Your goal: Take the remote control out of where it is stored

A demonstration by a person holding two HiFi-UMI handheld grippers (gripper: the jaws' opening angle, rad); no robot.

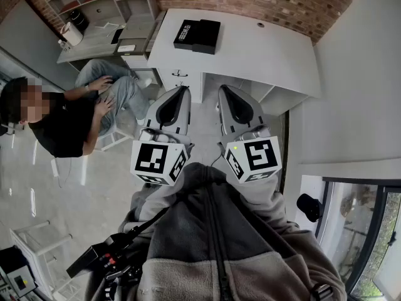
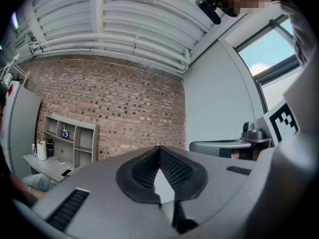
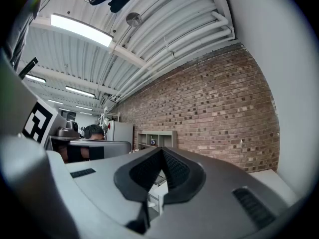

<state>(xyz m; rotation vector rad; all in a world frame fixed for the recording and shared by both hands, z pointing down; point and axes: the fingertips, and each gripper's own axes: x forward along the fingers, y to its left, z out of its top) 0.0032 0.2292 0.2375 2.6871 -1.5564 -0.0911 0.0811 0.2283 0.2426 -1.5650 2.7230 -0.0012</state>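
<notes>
Facing the desk (image 1: 263,49), what do your two tools hold? (Reader)

Nothing. My left gripper (image 1: 183,89) and right gripper (image 1: 223,89) both point level at its front. Each has its jaws together, tips meeting, with nothing between them. (Operator)

Where is the remote? (Reader)

Not in view. I judge that it lies either in the drawer (image 1: 188,79) just ahead of my left gripper or in the black box (image 1: 197,35) on the desk top. I cannot tell which. No step of the task is done yet. (Operator)

What could go wrong from here? (Reader)

Three things, as I judge. Choosing the wrong store would waste a reach. With jaws together I cannot take the small handle (image 1: 180,73); they must part first, and a shallow pinch could slip off as I pull. A pull off the drawer's own line could jam it. The seated person (image 1: 69,115) is at my left, apart from the desk front, so only a wide swing that way would endanger them. (Operator)
</notes>
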